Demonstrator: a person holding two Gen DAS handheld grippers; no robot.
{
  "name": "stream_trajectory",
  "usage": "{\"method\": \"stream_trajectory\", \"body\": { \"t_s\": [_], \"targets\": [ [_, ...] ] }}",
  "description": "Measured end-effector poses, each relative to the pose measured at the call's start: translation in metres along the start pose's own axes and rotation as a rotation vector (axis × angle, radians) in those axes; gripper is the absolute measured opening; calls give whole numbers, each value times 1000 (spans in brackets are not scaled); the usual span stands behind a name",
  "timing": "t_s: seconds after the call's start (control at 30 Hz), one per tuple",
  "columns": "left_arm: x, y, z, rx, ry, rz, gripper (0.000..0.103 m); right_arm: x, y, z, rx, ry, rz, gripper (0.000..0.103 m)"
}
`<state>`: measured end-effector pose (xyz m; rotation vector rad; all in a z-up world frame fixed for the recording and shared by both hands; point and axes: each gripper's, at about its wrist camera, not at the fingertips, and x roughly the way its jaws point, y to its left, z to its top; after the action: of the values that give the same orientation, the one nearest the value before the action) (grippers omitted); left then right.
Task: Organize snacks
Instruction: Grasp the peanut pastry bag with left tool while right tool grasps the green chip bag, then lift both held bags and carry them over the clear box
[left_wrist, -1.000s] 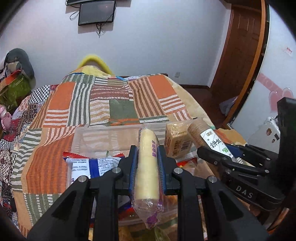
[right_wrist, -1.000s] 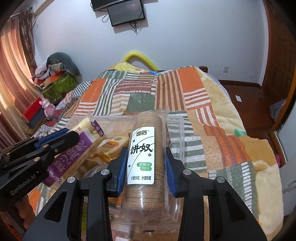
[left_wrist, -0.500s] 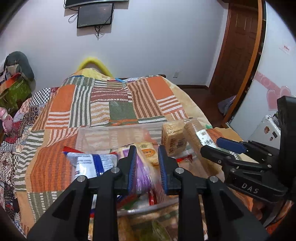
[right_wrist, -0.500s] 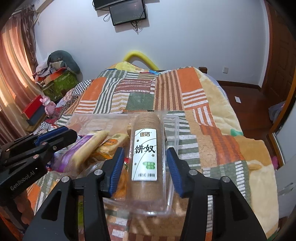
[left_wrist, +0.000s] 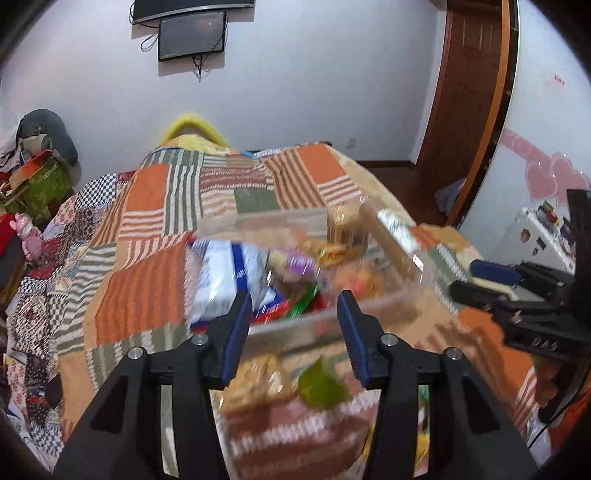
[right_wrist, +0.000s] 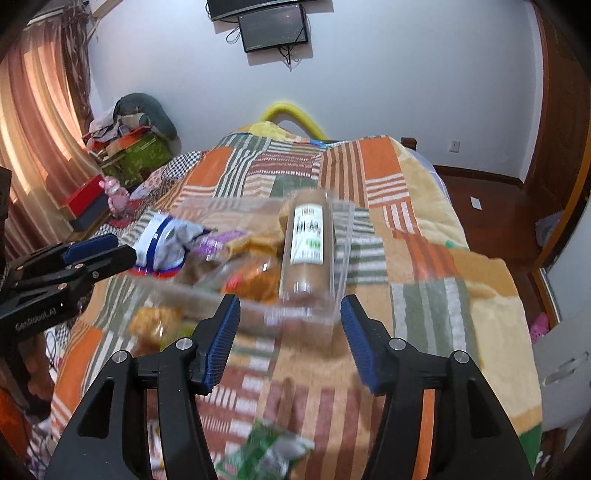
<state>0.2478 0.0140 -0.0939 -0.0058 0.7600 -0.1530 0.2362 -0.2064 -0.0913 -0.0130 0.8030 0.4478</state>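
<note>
Left gripper (left_wrist: 294, 334) and right gripper (right_wrist: 290, 338) both gape wide, holding nothing, each hanging just short of the clear bin (right_wrist: 306, 314) on the quilt (right_wrist: 424, 251). In the bin, the biscuit tube (right_wrist: 308, 243) lies at 1 o'clock, its label blurred; a blue-white bag (left_wrist: 225, 280) lies at 10. "GenRobot.AI" and "DAS" mark the gripper bodies.

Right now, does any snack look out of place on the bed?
Yes. A green packet and a tan-orange snack bag lie on the quilt, outside the clear container holding the others.
</note>
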Motion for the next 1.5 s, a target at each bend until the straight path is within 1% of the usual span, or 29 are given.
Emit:
{"method": "stream_trajectory", "body": {
  "t_s": [0.07,0.17,0.27,0.33,0.5,0.57,0.7,0.77,0.83,0.87,0.93,1.0,1.07,1.23,1.33,1.4,1.5],
  "targets": [
    [-2,4,-13,6,16,15,53,-3,0,-10,-3,15,-3,53],
    [-3,12,-34,7,52,40,55,-3,-1,-25,-1,43,-13,54],
    [-4,22,-54,-13,91,41,57,-1,-1,-44,15,82,-7,54],
    [-4,25,-65,-20,108,42,60,1,0,-56,28,111,0,54],
    [0,33,-88,-35,145,50,72,15,5,-79,36,182,15,54],
    [6,36,-92,-55,162,50,72,22,7,-84,40,203,18,54],
    [17,44,-95,-106,186,54,73,26,12,-88,28,207,23,54],
    [24,46,-94,-130,194,44,73,27,13,-87,21,205,32,52],
    [30,44,-90,-130,194,42,73,30,14,-87,22,207,51,38],
    [33,42,-88,-126,191,43,73,31,13,-87,31,208,63,37],
    [37,39,-83,-118,186,44,74,33,11,-84,43,202,72,29],
    [42,37,-79,-113,182,41,78,34,11,-83,43,190,64,28],
    [47,38,-75,-112,176,43,81,35,12,-80,40,177,50,26],
    [60,41,-66,-127,173,48,84,34,11,-76,37,154,44,22],
    [73,45,-63,-138,190,65,85,34,10,-75,36,145,41,22],
    [82,48,-64,-152,202,56,88,34,9,-74,41,141,43,21],
    [87,52,-65,-175,186,53,92,33,8,-72,43,133,41,21]
  ]
}}
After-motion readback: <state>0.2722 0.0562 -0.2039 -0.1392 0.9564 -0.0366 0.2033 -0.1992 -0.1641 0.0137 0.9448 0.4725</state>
